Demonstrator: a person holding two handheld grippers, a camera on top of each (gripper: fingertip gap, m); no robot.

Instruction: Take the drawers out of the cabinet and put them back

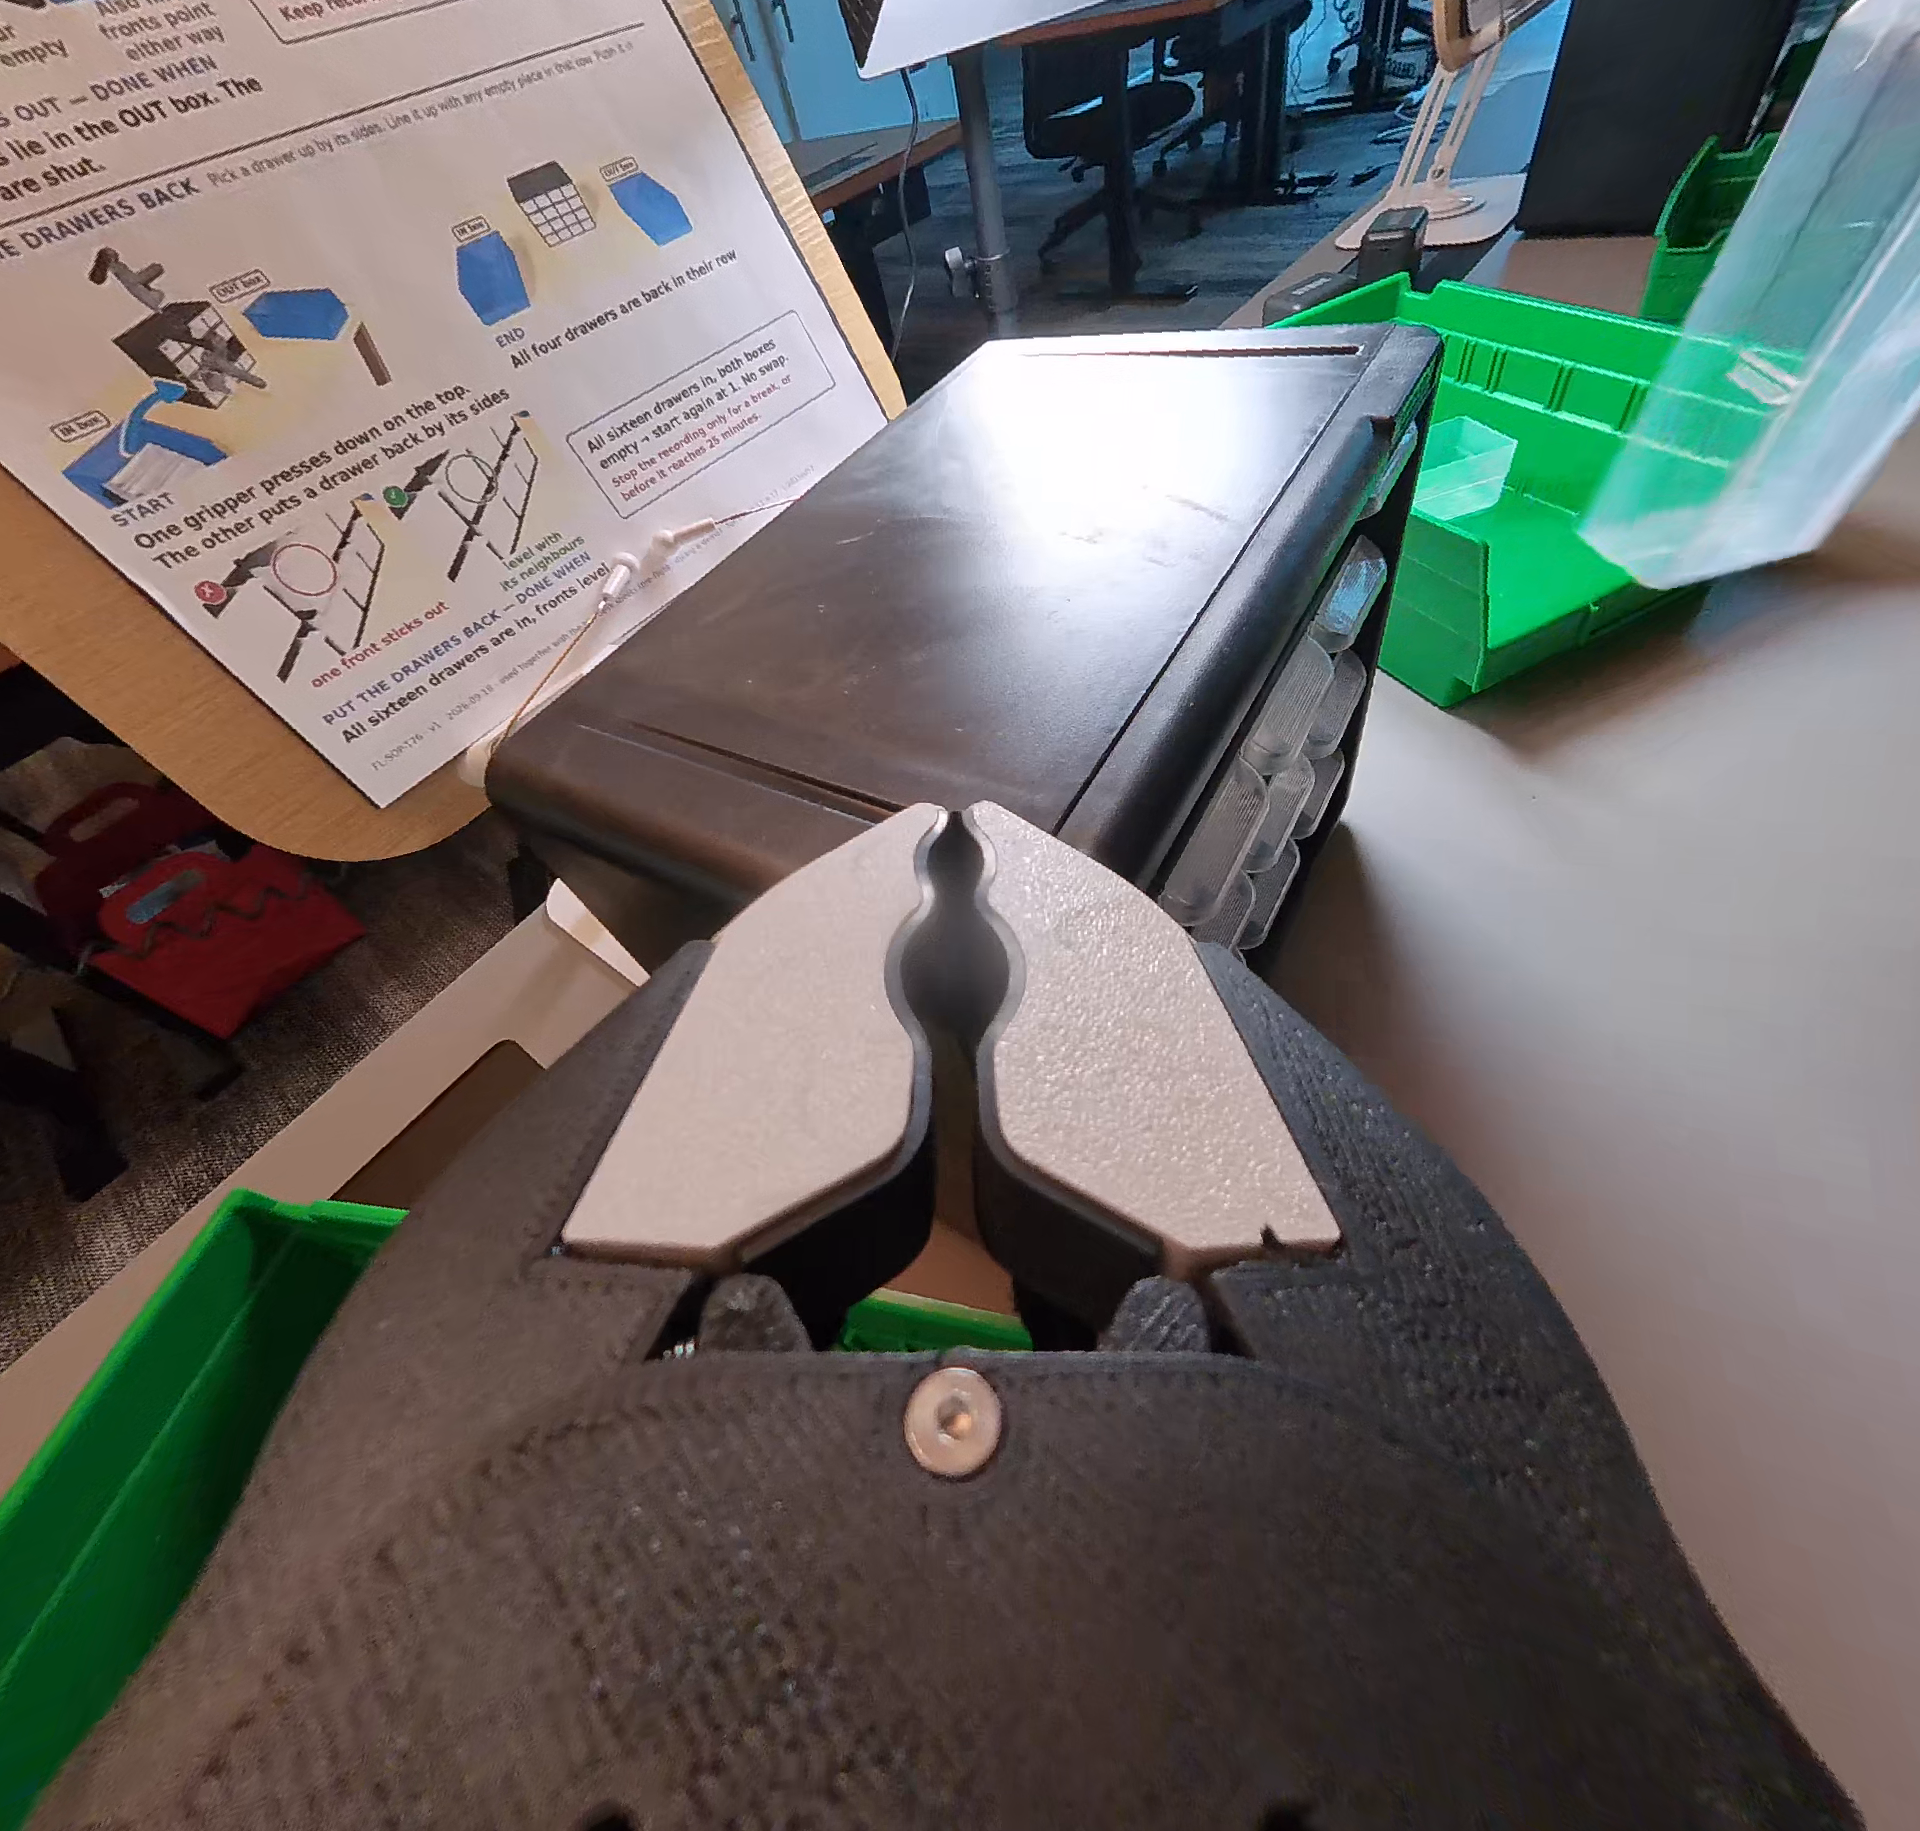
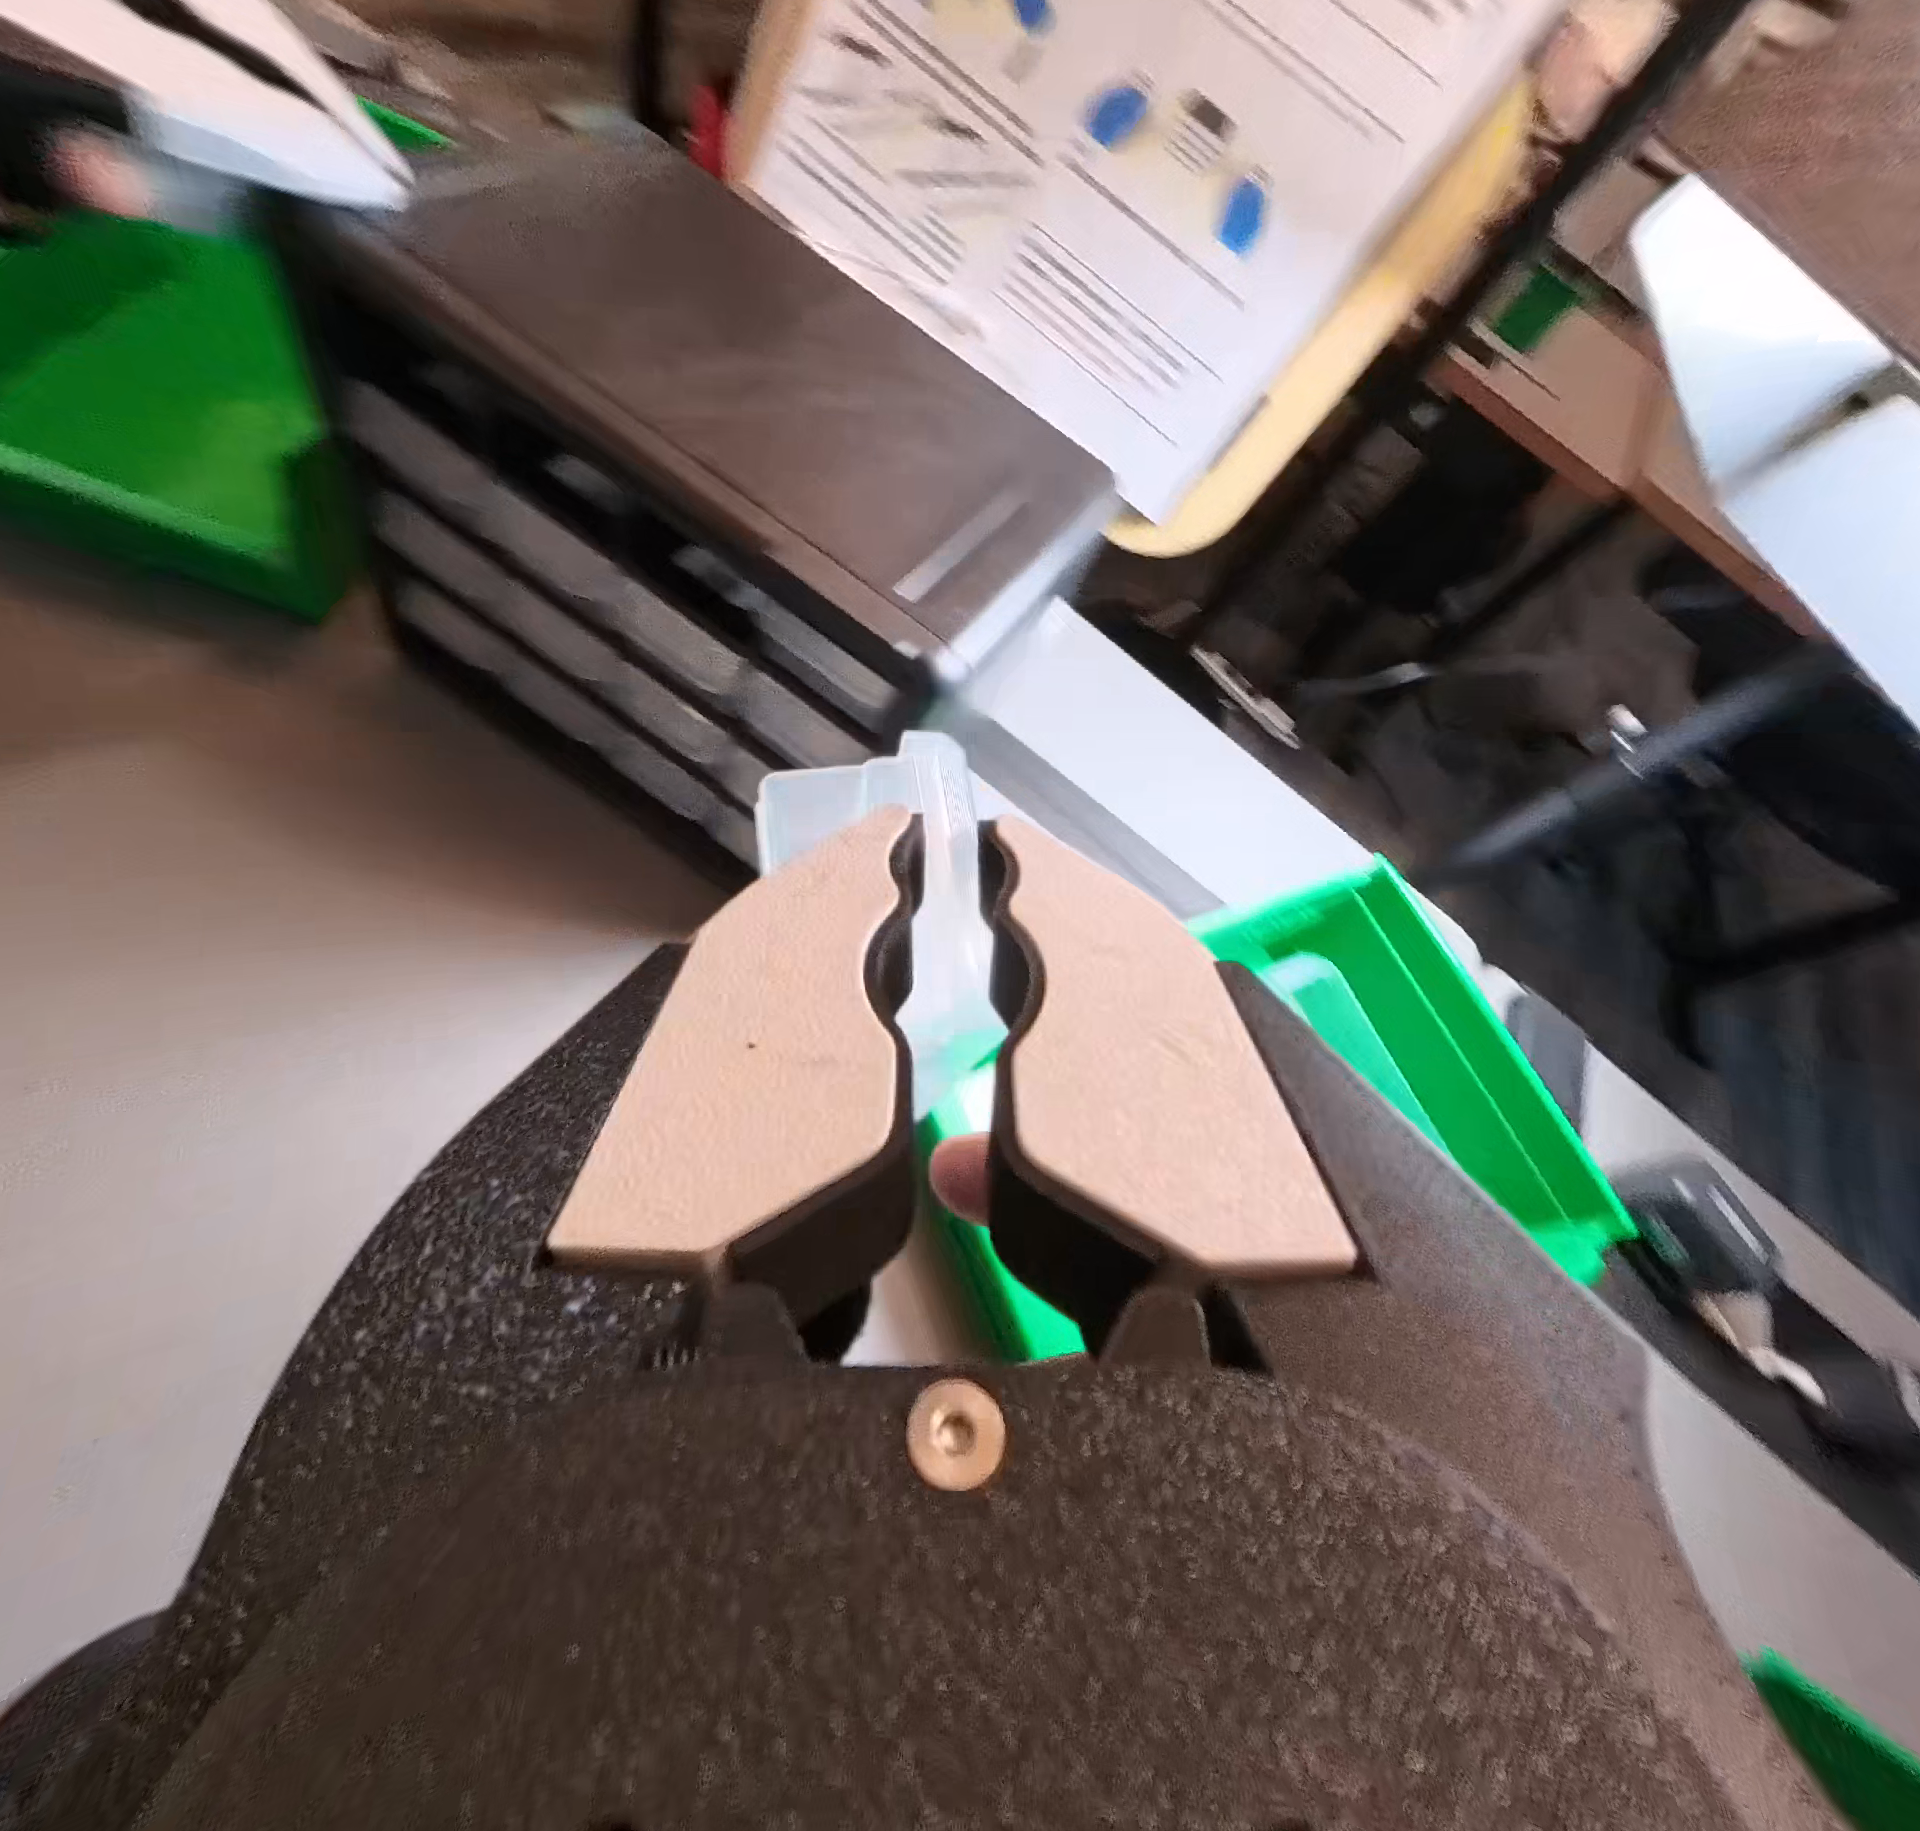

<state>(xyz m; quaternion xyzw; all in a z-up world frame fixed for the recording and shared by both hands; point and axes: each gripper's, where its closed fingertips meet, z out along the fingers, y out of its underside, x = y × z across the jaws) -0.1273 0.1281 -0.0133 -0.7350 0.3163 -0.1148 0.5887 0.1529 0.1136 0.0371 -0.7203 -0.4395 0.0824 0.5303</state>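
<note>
A: Left wrist view?
B: The left gripper (image 1: 958, 825), grey pebbled fingers pressed together and empty, sits at the near edge of the black cabinet's (image 1: 1039, 555) smooth top. Clear ribbed drawers (image 1: 1288, 711) line its front; a green bin (image 1: 1538, 534) stands beyond.

A: Right wrist view?
B: Blurred. The right gripper (image 2: 954, 836) pinches a clear plastic drawer (image 2: 831, 794) by one wall, in front of the cabinet (image 2: 707, 368) and above another green bin (image 2: 1392, 1033).

The whole right wrist view is smeared with blur, so the black cabinet (image 2: 644, 451) and its drawer fronts look fuzzy. The clear drawer (image 1: 1787, 306) is cut off by the left wrist view's right edge.
</note>
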